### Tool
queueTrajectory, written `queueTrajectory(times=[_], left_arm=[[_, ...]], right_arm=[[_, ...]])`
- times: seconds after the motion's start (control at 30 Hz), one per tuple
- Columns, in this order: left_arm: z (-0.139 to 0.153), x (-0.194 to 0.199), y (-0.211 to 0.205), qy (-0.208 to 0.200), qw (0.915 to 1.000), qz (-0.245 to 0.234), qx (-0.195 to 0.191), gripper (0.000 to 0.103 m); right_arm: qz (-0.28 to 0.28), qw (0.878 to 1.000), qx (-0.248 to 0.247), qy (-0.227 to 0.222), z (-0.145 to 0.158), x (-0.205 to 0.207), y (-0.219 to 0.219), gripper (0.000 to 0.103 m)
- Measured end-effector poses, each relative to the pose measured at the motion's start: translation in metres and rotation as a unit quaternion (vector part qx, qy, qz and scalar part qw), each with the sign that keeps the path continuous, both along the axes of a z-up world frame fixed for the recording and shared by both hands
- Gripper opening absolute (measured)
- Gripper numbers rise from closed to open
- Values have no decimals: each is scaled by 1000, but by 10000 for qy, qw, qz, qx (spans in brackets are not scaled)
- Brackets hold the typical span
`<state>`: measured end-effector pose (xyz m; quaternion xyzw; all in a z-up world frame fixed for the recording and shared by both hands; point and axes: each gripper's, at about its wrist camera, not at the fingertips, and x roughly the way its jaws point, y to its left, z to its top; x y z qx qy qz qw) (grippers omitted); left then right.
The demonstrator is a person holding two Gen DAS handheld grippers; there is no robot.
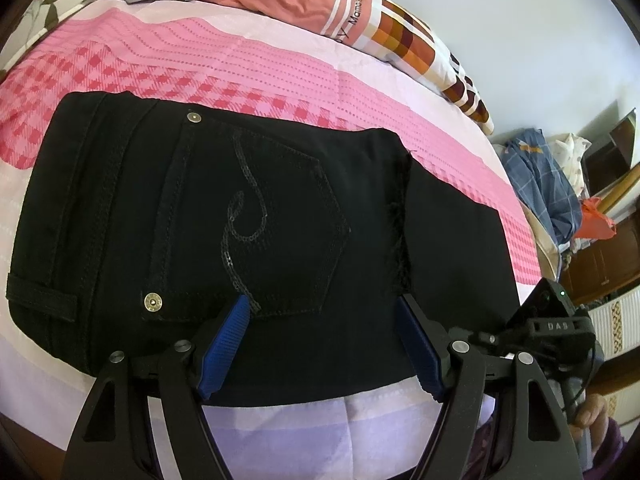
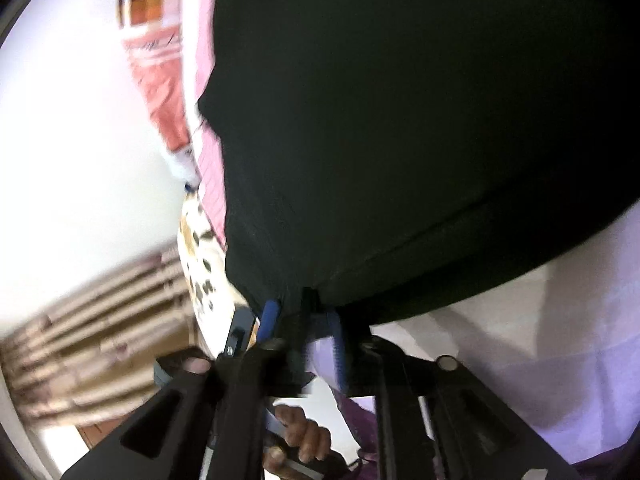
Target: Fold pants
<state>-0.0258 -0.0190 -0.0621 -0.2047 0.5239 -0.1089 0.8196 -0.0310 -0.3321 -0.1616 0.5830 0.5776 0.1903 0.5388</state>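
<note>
Black pants (image 1: 248,216) lie folded into a compact block on the pink bed cover, back pocket with its sequin swirl facing up. My left gripper (image 1: 324,304) hovers over their near edge, jaws wide apart, blue pads (image 1: 228,344) touching nothing. In the right wrist view the black pants (image 2: 400,120) fill the frame, blurred. My right gripper (image 2: 302,312) sits at their near corner with a tuck of black cloth between the tips. Its blue pads (image 2: 267,316) stand a little apart, and lilac sheet shows between them. The right gripper's body (image 1: 552,320) shows at the right of the left wrist view.
The bed (image 1: 280,64) carries a pink checked cover with a lilac strip at the near edge. An orange patterned quilt (image 1: 360,16) is bunched along the far side. Clothes (image 1: 540,184) and wooden furniture stand right of the bed. A hand (image 2: 300,440) grips the handle.
</note>
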Motion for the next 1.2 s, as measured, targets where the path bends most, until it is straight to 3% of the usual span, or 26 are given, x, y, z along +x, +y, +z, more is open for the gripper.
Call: queueTrajectory(times=[0.07,0.17,0.43,0.5,0.53,0.63,0.7,0.73,0.77,0.8,0.83,0.87,0.9,0.93,0.97,1.0,1.03,1.07,1.13,1.17,1.2], left_arm=[[0,0,0,-5,10000,-4,1,75],[-1,1,0,4,10000,6,5,76],[-2,1,-1,10,10000,1,6,76],[-2,1,-1,13,10000,2,9,76],[-2,1,-2,16,10000,2,10,76],[-3,0,-2,12,10000,-3,4,76],[-4,0,-2,14,10000,0,15,76],[-3,-1,-2,21,10000,8,13,76],[-4,-1,-2,26,10000,13,5,76],[-4,-2,-1,30,10000,22,-3,76],[-3,-2,-1,24,10000,33,-3,76],[-2,-1,1,12,10000,50,5,76],[-1,-2,2,-2,10000,76,9,76],[0,-2,4,-11,9999,108,-13,76],[0,-2,6,-14,9999,135,-45,76],[1,-2,7,-15,9999,158,-66,76],[1,-2,8,-15,9998,167,-68,76],[2,-2,9,-18,9998,173,-58,76],[2,-3,9,-30,9998,183,-28,76],[2,-2,9,-22,9998,185,-28,76],[2,-3,9,-6,9998,183,-44,76]], right_arm=[[-188,9995,244,60,-3,-1,-3,37],[-193,9996,220,-19,3,1,1,46],[-241,9994,160,174,1,10,10,47],[-54,9999,-33,119,2,13,12,34],[-54,9999,-33,119,2,13,12,15],[340,9992,-172,123,1,11,15,12],[507,9984,-229,90,4,12,16,26],[1155,9933,-75,-72,16,13,23,53],[1155,9933,-75,-72,16,13,23,73],[2060,9716,-829,-819,50,11,34,73],[2425,9518,-1367,-1290,67,10,39,73],[2720,9240,-1982,-1816,85,7,45,73],[2811,8874,-2682,-2483,108,2,47,71],[2811,8874,-2682,-2483,108,2,47,67],[2850,8555,-3121,-2993,123,-3,50,65],[2957,8054,-3710,-3554,136,-10,57,64],[3290,7015,-4795,-4121,142,-24,80,56],[3432,6448,-5261,-4354,138,-33,93,45],[3596,5813,-5669,-4597,124,-45,110,33],[3596,5813,-5669,-4597,124,-45,110,27],[3645,5558,-5786,-4727,115,-50,116,26]])
